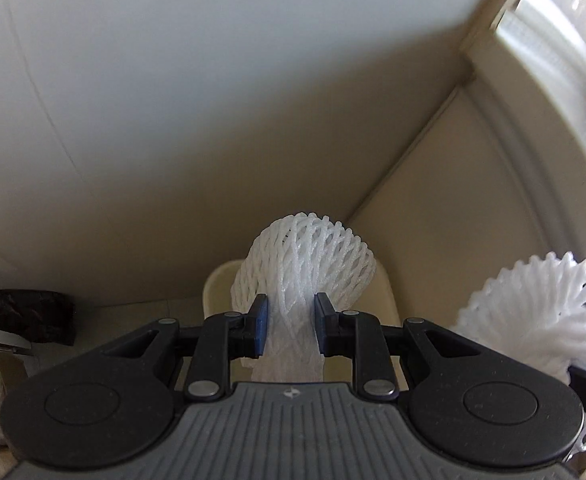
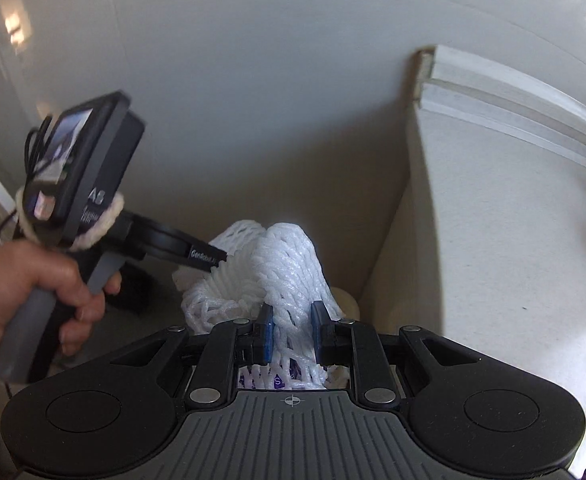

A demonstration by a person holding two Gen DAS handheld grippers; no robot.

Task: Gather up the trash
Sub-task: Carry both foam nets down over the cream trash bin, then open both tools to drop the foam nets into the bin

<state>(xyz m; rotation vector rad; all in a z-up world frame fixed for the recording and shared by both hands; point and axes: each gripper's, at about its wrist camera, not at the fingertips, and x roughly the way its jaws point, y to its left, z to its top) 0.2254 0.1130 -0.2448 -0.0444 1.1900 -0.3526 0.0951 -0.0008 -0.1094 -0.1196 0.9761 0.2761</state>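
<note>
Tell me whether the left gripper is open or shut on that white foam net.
Shut on it. In the left wrist view the left gripper has its blue pads pressing both sides of the white foam net, which is squeezed narrow between them and flares out beyond.

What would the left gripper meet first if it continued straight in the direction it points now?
Probably the cream bin right below: the left gripper, shut on a white foam net, points down at its opening. Depth is unclear, so how near the bin is I cannot tell.
</note>
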